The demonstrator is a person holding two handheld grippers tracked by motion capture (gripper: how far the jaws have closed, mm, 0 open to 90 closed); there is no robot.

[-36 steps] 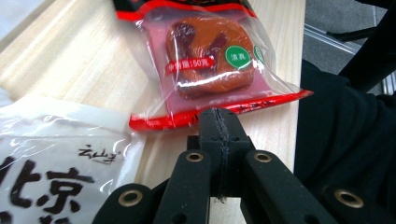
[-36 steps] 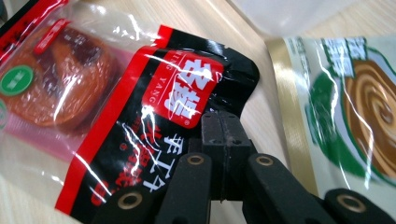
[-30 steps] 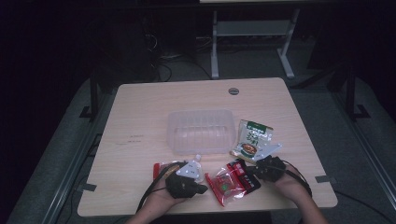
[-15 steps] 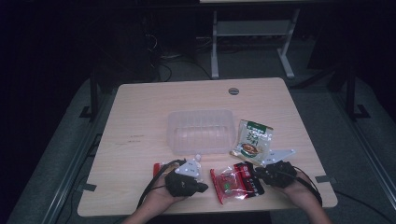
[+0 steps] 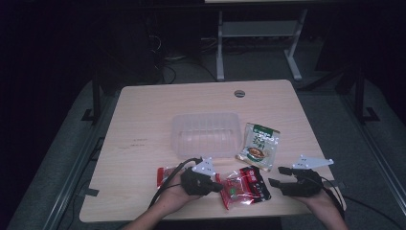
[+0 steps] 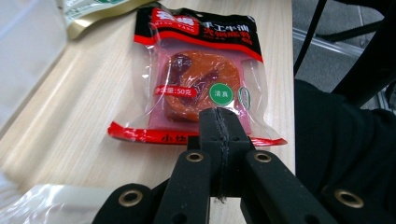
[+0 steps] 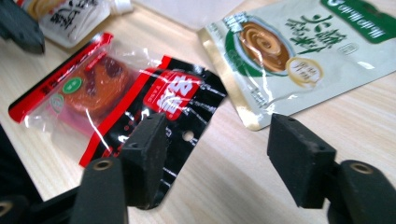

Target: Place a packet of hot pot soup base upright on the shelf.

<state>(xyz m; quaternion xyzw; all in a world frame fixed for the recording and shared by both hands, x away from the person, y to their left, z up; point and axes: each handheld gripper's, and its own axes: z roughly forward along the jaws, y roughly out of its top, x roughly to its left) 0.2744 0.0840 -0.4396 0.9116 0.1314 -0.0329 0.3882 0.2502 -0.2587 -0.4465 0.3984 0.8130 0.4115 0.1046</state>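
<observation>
pale wood table (image 5: 143, 120) carries our work: the red sauce packet (image 5: 246, 188) lies flat near the front edge, between our grippers. our right gripper (image 5: 280, 176) has just spread its jaws with nothing between them; our left gripper (image 5: 218, 186) is pressed closed, empty. we judge the packet freshly set down; next, a clean grip toward the clear tub (image 5: 206, 134).

On the table (image 5: 143, 124), the tub (image 5: 206, 134) lies behind the front packet (image 5: 245, 187), the sauce pouch (image 5: 258, 146) to its right.
</observation>
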